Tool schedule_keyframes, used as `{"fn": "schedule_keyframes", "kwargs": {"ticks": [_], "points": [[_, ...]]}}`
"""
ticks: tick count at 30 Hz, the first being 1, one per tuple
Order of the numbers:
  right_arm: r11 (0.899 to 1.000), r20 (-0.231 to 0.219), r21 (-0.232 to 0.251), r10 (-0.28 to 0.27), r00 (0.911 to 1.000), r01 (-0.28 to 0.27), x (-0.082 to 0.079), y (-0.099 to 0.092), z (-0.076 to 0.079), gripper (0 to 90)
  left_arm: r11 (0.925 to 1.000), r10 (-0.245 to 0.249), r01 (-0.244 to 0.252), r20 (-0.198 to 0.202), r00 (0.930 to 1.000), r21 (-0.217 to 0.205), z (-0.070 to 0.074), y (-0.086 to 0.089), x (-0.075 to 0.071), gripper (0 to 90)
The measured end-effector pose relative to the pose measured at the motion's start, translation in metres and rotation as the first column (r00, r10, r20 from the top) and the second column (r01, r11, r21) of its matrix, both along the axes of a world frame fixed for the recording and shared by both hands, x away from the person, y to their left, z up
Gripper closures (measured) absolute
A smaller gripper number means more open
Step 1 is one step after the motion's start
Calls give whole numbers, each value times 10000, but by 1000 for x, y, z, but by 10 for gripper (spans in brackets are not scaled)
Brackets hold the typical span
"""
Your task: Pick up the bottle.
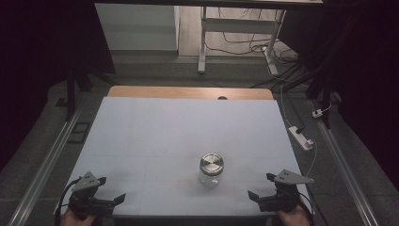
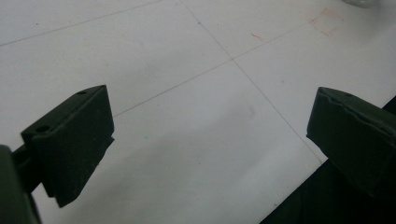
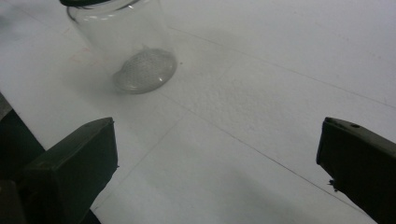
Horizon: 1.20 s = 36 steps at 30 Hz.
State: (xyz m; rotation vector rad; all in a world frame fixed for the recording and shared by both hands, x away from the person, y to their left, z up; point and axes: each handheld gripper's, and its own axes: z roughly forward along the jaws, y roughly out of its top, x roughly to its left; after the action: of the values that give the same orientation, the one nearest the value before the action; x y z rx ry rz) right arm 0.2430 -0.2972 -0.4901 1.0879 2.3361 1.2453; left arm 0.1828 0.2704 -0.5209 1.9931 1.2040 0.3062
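A clear glass jar point(image 1: 211, 170) with a round metal lid point(image 1: 211, 163) stands upright on the white table top point(image 1: 155, 136), near the front and a little right of the middle. My left gripper point(image 1: 113, 188) rests at the front left corner, open, with nothing between its fingers point(image 2: 74, 140). At the front right corner my right gripper point(image 1: 259, 185) is open too and points toward the jar point(image 3: 130, 51), which stands well beyond its fingers point(image 3: 79, 163). In the left gripper view, a sliver of the jar point(image 2: 360, 2) shows at the top right edge.
A wooden strip point(image 1: 188, 92) borders the table's far edge. On the floor to the right lie a white power strip point(image 1: 301, 137) and cables. A desk frame point(image 1: 202, 47) stands farther back. A faint red square point(image 2: 327, 22) is drawn on the white sheet.
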Motion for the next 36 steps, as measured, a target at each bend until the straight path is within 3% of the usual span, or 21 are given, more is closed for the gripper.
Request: {"fn": "schedule_keyframes", "kwargs": {"ticks": [17,21,36], "points": [[9981,518,128,591,9969,-598,1,15,3,0,10000,1,-1,-93,10000,45,0,0,1,20],[9970,526,273,707,9961,-722,4,20,3,0,10000,20,-19,-82,10000,70,0,-1,1,22],[9928,358,9,1196,9922,-1197,12,39,-1,0,9999,-88,88,-11,10000,76,0,-1,0,22]]}}
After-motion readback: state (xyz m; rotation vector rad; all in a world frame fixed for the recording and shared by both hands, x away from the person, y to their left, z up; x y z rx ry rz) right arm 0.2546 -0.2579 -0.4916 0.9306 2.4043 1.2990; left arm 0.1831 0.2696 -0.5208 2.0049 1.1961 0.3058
